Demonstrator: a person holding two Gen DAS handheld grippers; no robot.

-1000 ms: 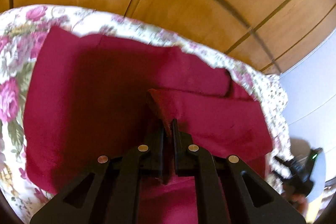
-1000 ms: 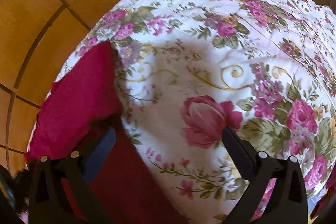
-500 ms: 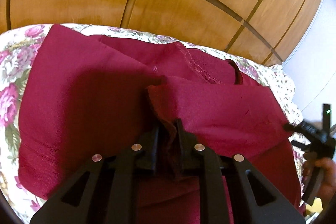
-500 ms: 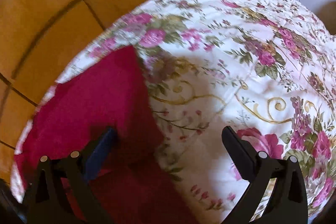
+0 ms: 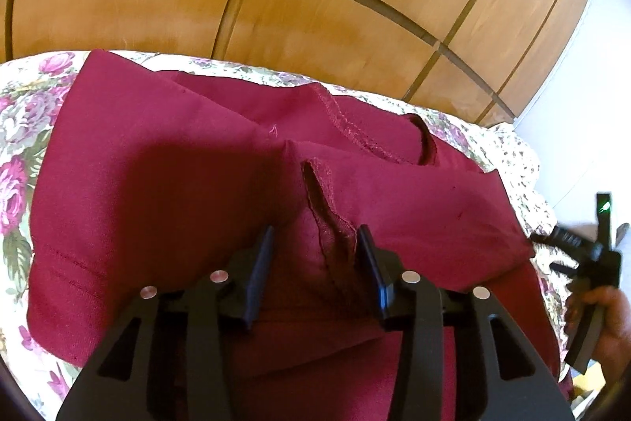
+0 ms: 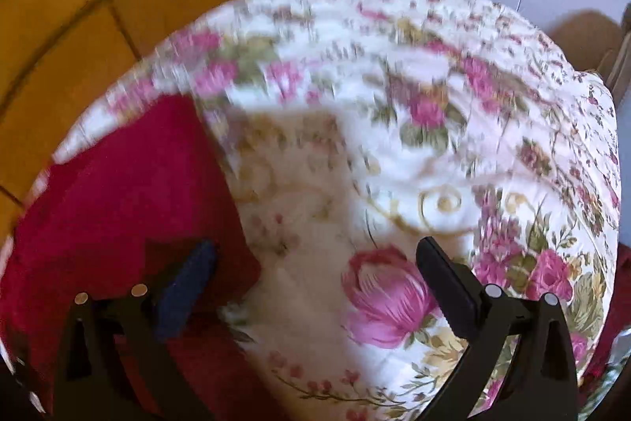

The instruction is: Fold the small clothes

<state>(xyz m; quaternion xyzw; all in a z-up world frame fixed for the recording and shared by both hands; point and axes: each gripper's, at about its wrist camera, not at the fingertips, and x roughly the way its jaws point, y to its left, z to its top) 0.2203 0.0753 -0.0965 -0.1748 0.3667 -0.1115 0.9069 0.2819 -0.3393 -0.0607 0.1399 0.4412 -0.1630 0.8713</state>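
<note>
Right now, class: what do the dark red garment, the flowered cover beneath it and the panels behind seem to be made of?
Dark red garment: matte woven or knit cloth, probably; soft folds and a stitched seam show.
Flowered cover: printed fabric, seemingly quilted; it looks puffy, though blurred.
Panels: wood or wood-look laminate with a smooth satin sheen; grain and dark joints show.

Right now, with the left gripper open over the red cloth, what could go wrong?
1. The left gripper is open, but the hem stands between its fingers; pulling back may drag the fold open.
2. The red cloth lies near the edge of the quilt, beside the wood panels; a push could slide it off.
3. The right gripper is open, one finger over the cloth, and its view is blurred; it may brush and wrinkle the cloth.
</note>
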